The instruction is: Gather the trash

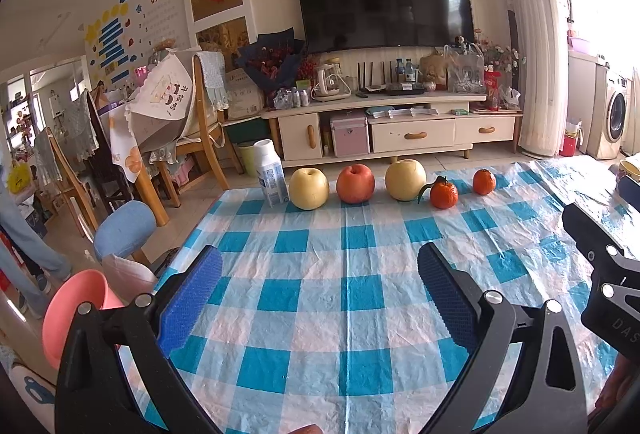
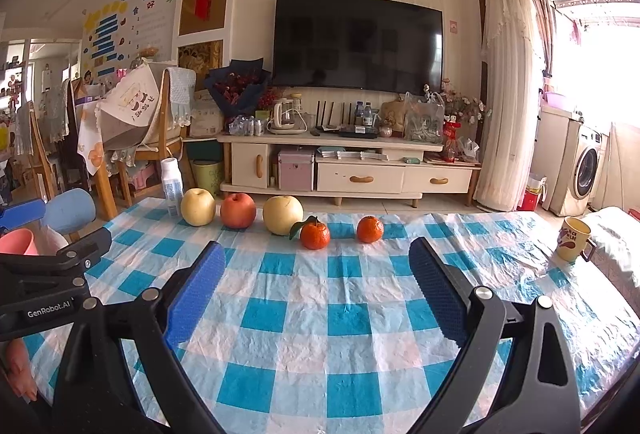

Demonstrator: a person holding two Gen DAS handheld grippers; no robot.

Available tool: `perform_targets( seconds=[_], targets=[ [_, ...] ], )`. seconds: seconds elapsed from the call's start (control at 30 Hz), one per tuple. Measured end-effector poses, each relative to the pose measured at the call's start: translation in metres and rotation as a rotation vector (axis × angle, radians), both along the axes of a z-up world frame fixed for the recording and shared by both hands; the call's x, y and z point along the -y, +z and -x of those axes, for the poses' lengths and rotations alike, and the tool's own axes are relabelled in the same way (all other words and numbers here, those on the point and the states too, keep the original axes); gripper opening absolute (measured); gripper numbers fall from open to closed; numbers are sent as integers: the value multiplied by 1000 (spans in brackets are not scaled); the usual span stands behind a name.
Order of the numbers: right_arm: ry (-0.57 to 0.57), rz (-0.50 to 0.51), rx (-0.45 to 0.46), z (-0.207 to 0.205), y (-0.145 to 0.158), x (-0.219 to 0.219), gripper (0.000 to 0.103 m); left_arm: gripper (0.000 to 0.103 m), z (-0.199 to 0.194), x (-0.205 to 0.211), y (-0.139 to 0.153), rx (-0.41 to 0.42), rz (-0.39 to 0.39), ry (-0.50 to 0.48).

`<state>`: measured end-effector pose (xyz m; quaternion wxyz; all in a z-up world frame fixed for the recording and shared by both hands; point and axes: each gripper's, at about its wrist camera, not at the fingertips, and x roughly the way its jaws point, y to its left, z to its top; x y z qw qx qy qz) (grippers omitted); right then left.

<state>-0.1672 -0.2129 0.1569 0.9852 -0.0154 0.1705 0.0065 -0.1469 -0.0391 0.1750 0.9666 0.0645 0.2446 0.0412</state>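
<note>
two pears, one apple, two tangerines, one bottle, one mug

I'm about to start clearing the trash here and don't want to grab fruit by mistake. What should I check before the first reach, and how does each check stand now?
1. Left claw open and empty: ok.
2. Right claw open and empty: ok.
3. Trash candidate found: the white bottle stands upright at the left end of the fruit row: ok.
4. Bottle free to grip: it stands very close to the yellow pear; whether they touch: cannot tell.
5. Path over the checked tablecloth to the bottle is bare: ok.
6. Bin to drop into: a pink container sits off the table's left edge; whether it is the bin: cannot tell.
</note>
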Motion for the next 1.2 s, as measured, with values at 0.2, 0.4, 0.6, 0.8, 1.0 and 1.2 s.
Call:
perform_targets(
  seconds=[0.2,0.4,0.6,0.8,1.0,1.2],
  targets=[
    [3,10,-10,-3,-3,-2,94,97,0,0,0,-2,-2,-1],
    [5,8,-5,-5,-4,-2,94,97,-1,0,-4,-8,-2,3],
    [4,5,-22,-10,-9,-2,94,97,-5,-4,-21,-25,-4,1],
    [2,30,-62,-23,-23,-5,94,97,-24,-7,-40,-62,25,-31],
    [-13,22,-180,-57,-48,-9,94,97,-67,-17,-93,-235,71,-25],
    [-2,-14,-356,-98,-87,-16,94,97,-110,-34,-143,-402,98,37]
  ],
)
